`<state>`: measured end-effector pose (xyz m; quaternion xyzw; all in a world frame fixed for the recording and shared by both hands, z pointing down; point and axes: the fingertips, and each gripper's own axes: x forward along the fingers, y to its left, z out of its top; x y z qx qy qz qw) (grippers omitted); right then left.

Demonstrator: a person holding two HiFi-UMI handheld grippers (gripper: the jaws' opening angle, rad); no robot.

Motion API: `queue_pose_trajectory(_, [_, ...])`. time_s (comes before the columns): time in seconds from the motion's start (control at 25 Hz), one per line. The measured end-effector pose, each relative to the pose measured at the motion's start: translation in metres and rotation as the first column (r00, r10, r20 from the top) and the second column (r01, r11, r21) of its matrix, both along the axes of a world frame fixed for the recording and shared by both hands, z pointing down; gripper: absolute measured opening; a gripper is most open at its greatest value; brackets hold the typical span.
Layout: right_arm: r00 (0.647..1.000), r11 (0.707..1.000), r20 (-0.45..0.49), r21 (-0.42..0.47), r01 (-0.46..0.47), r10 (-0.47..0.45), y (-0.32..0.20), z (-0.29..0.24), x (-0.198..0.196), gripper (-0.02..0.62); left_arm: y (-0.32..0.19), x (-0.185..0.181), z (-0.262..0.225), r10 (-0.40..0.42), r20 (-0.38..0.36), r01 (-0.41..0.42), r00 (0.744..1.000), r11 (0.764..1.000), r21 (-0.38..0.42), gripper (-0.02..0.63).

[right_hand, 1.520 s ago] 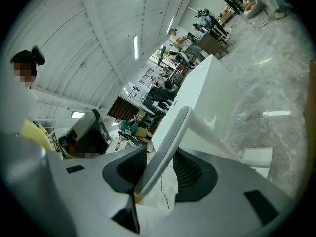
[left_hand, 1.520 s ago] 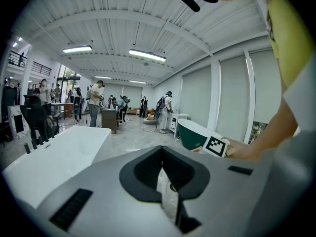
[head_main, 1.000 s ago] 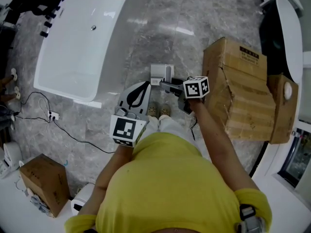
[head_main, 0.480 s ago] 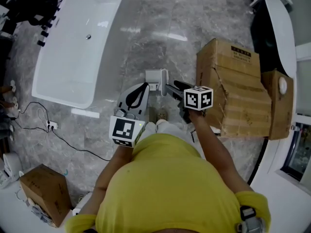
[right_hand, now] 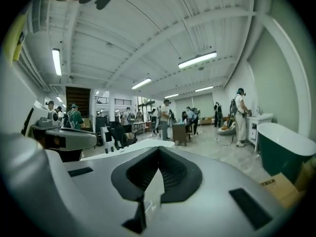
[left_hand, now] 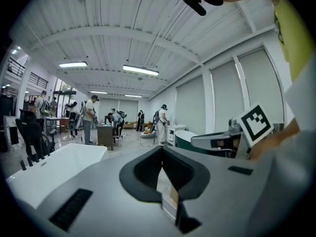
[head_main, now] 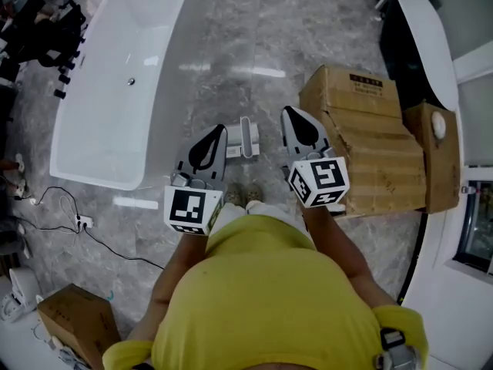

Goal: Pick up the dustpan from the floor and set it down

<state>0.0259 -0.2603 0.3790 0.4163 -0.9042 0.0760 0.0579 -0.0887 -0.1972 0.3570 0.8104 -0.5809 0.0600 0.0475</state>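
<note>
The dustpan (head_main: 248,136) sits on the floor (head_main: 254,45), to the right of the tub (head_main: 123,75), level with its near end. From your head view its long axis runs away from your feet, roughly along the tub's side. I cannot tell which end is the mouth. Your left tool (head_main: 221,129) hangs between tub and dustpan, jaws together, nothing in them. Your right tool (head_main: 287,111) is on the dustpan's far side from the tub, jaws together and empty. A second ago that right tool reached down across to the dustpan. Now it is lifted clear and points ahead, alongside the left. The dustpan shows narrower than then.
</note>
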Motion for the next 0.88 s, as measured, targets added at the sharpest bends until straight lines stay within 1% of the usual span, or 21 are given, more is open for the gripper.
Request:
queue_pose_trajectory(0.2, [0.998,0.987,0.009,0.152,-0.056,0.055,0.004,-0.053,0.013,0.011,-0.005,-0.005,-0.030,-0.050,0.032,0.049,0.998,0.997,0.055,0.003])
queue_pose_trajectory(0.32, [0.998,0.975,0.006,0.213,-0.063,0.063,0.009,-0.075,0.017,0.011,-0.006,-0.008,-0.058,-0.092,0.056,0.083,0.994,0.987,0.137,0.003])
queue_pose_trajectory(0.44, [0.998,0.968,0.004,0.242,-0.062,0.063,0.013,-0.087,0.018,0.011,-0.004,-0.007,-0.075,-0.114,0.058,0.104,0.992,0.982,0.159,0.003])
queue_pose_trajectory(0.6, [0.999,0.964,-0.004,0.261,-0.046,0.049,0.020,-0.094,0.018,0.009,-0.001,-0.003,-0.082,-0.121,0.068,0.108,0.990,0.979,0.172,0.003])
queue_pose_trajectory(0.72, [0.999,0.964,-0.002,0.262,-0.049,0.051,0.022,-0.094,0.020,0.010,0.001,0.001,-0.082,-0.118,0.070,0.105,0.991,0.979,0.174,0.003])
queue_pose_trajectory(0.88, [0.999,0.967,0.007,0.248,-0.048,0.048,0.023,-0.090,0.029,0.010,0.006,0.008,-0.079,-0.115,0.062,0.104,0.991,0.982,0.157,0.003])
